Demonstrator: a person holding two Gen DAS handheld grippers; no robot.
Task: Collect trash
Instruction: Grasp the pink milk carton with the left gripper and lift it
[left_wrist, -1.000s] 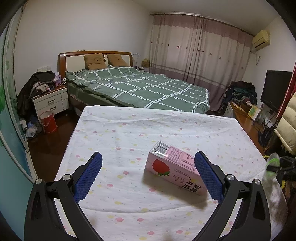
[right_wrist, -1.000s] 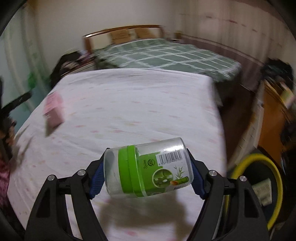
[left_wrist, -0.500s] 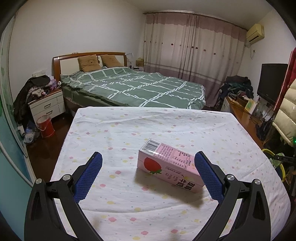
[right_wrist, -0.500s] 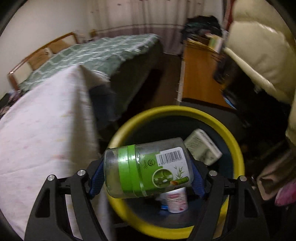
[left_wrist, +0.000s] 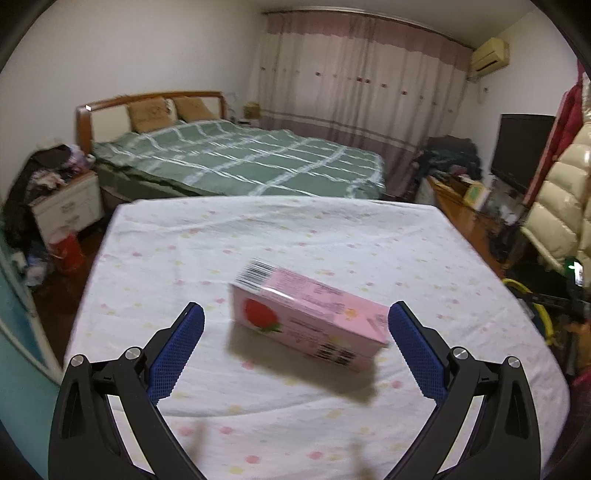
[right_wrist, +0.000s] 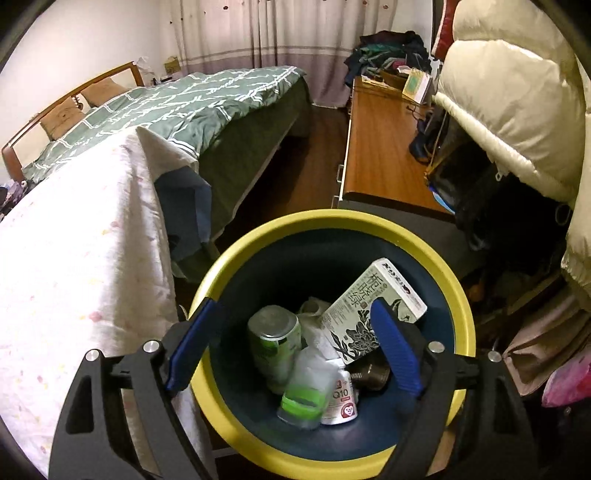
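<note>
**Release over the bin, then square up on the carton**

The right gripper (right_wrist: 291, 343) hangs above the round bin with the yellow rim and dark blue inside (right_wrist: 461, 295), which stands on the floor just beside the table's draped edge. Its jaws are opening and nothing sits between the blue pads. Below them, inside the bin, lies a clear plastic jar with a green band and label (right_wrist: 306, 391), blurred, among a green-labelled can (right_wrist: 275, 343), a white printed box (right_wrist: 373, 306) and a small white bottle (right_wrist: 341, 402). The drop looks well placed: the jaws stand over the middle of the bin's mouth, not its rim, so the jar goes clean inside. A good finish is to let the jaws spread fully before drawing back, so that no pad clips the rim.

On the table, the left gripper (left_wrist: 295, 343) points down at the pink rectangular drink carton with a strawberry print (left_wrist: 306, 317), which lies on its side on the white cloth with small coloured flowers (left_wrist: 258, 229). Its jaws are spread wide and empty. The carton lies slantwise between them, one end just beside the right-hand pad, the other well clear of the left-hand pad.

For a sound grasp, the left gripper would do best to turn until its pads face the carton's long flat sides, centre over its middle, then close evenly. A grip across a corner is likely to make the light carton twist or slide on the cloth.
</note>
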